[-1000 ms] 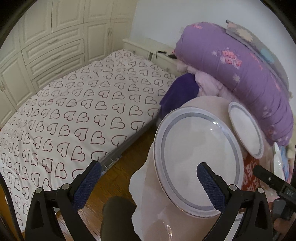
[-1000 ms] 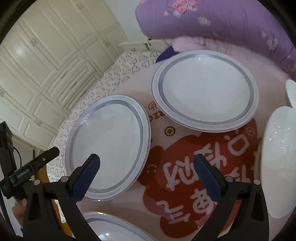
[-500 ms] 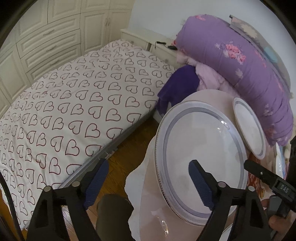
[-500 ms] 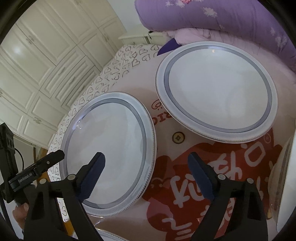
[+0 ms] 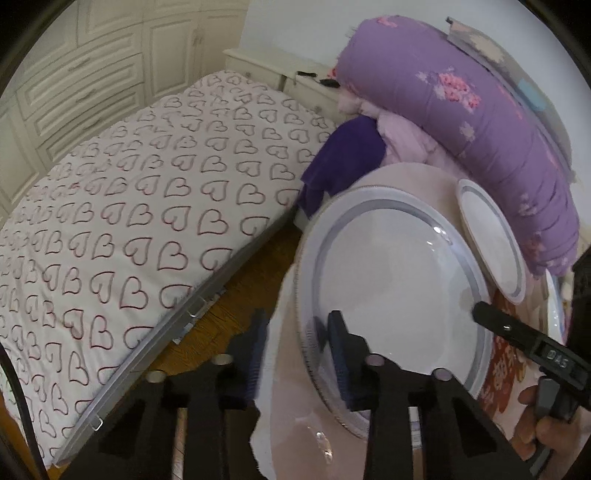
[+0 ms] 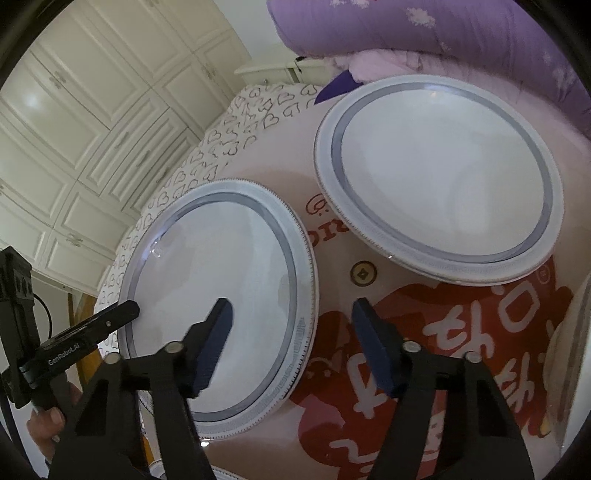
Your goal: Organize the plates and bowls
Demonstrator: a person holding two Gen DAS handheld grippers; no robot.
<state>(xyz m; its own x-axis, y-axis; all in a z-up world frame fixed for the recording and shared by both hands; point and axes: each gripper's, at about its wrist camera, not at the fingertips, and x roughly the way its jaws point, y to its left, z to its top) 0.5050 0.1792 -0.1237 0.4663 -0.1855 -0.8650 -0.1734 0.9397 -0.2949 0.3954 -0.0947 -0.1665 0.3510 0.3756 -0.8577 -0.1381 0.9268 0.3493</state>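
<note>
Near grey-banded plate [image 5: 391, 295] lying on round table [image 5: 413, 177], at edge nearest heart-print bed [image 5: 140, 206]. Left gripper [image 5: 295, 343] straddling this plate's outer rim, jaws narrowed around it; whether pads are pressing, cannot tell. Right gripper [image 6: 291, 339] spanning same plate's opposite rim, jaws apart, not touching. Second grey-banded plate [image 6: 439, 177] sitting beyond near plate, close beside it, under purple quilt [image 6: 424, 33].

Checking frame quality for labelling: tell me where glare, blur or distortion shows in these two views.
Left wrist: fisheye bends the bed edge; small glints on the near plate; left tool fingers slightly blurred. Right wrist: soft glare on the cupboard doors; far plate sharp.
</note>
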